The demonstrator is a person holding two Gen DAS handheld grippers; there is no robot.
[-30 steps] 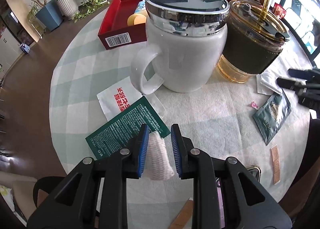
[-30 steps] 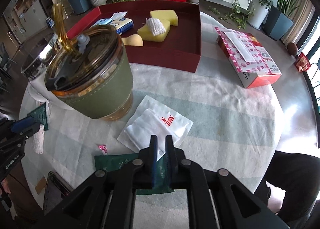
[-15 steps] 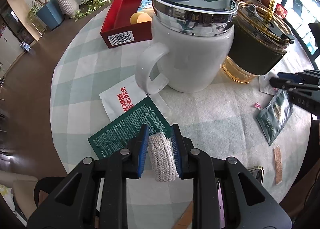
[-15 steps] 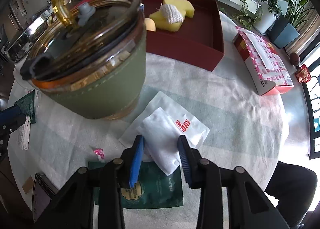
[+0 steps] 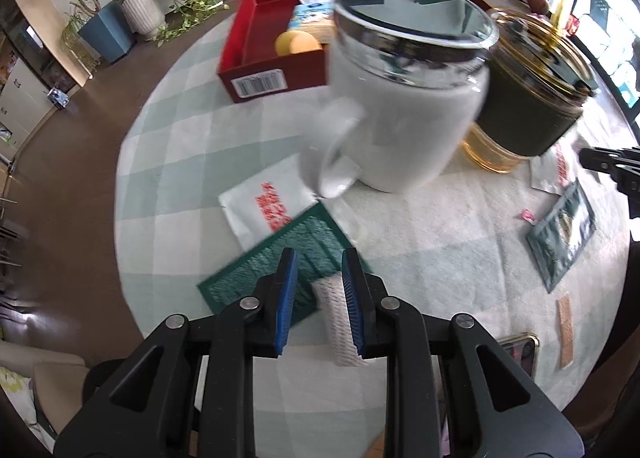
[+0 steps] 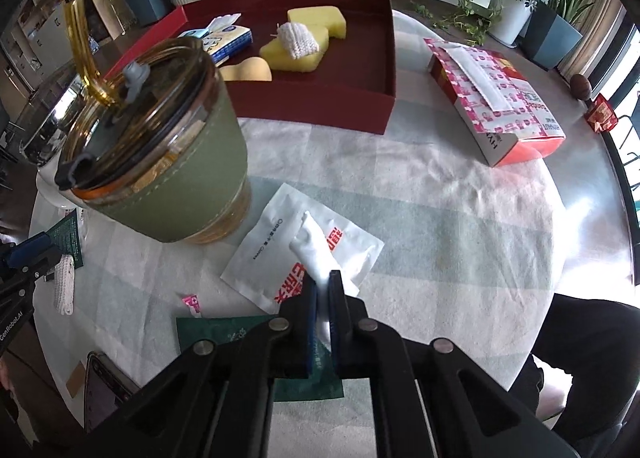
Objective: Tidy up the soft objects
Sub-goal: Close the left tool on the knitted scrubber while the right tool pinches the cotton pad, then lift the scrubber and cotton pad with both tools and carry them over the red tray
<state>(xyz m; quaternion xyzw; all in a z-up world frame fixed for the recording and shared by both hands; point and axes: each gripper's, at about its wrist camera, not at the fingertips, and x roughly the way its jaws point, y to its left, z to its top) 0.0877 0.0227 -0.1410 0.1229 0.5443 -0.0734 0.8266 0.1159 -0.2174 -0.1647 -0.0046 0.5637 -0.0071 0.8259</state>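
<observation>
Right claw (image 6: 323,290) clamped tight on a white soft packet (image 6: 316,250), pinched mid-fold so it bunches up above the tips; packet sits on a flat white sachet (image 6: 276,254) w/ red print, near the green-sleeved tumbler (image 6: 160,161). Left claw (image 5: 320,290) narrow, white knit roll (image 5: 338,318) against the right pad, gap on the other side; whether it's truly gripped, can't tell. Both items look light, limp, compressible, not fragile; best taken across the middle, likely to sag or slip at the ends. Red tray (image 6: 320,113) at far side of worktop (image 6: 440,217) already holds sponges and a knit piece, room left on its right half. Tumbler and white mug (image 5: 404,113) stand between claws and tray: lift over or go round; the tray's right side looks more open.
</observation>
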